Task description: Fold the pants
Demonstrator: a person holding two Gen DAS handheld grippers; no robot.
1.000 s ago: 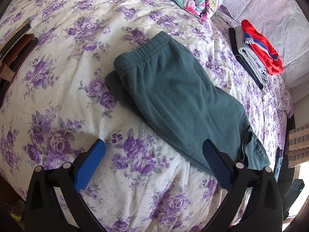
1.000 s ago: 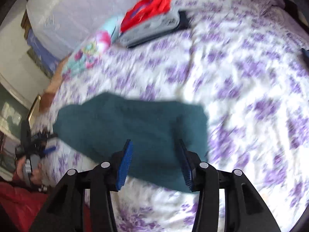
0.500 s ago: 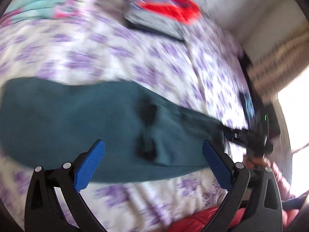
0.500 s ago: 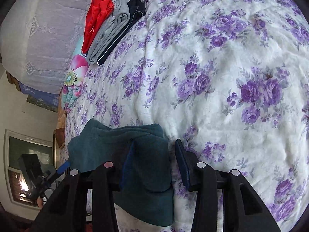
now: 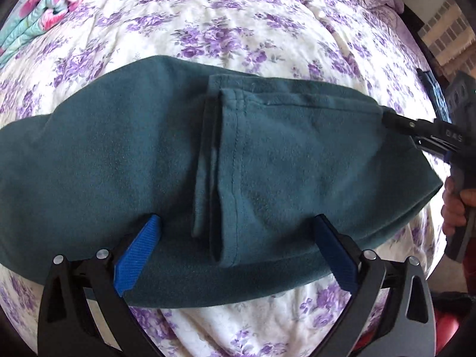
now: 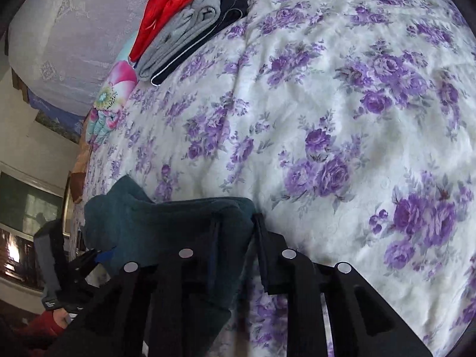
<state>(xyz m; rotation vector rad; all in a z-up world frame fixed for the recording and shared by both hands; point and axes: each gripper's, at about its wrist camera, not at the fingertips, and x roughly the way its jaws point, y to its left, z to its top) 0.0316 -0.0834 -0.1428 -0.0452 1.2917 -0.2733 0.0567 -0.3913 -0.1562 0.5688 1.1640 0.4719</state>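
Note:
Teal fleece pants (image 5: 119,154) lie across the floral bedspread (image 5: 238,38), their hemmed leg ends (image 5: 229,178) folded over on top. My left gripper (image 5: 236,223) hovers open and wide over the near edge of the pants, with nothing pinched. It also shows at the left of the right wrist view, the left gripper (image 6: 95,257) held by a hand. My right gripper (image 6: 236,229) has a bunch of the pants (image 6: 166,223) between its jaws, which are closing on it. From the left wrist view the right gripper (image 5: 389,120) bites the right end of the pants.
A stack of folded clothes (image 6: 184,26), red over grey over dark, sits at the far side of the bed by a white headboard cover (image 6: 74,29). A folded flowery blanket (image 5: 44,9) lies at the back left. The bed's edge and a window (image 6: 26,208) are nearby.
The left gripper swung over the pants and rolled, so they now lie crosswise beneath it. The right gripper sank onto the pants' end and its jaws narrowed around the cloth.

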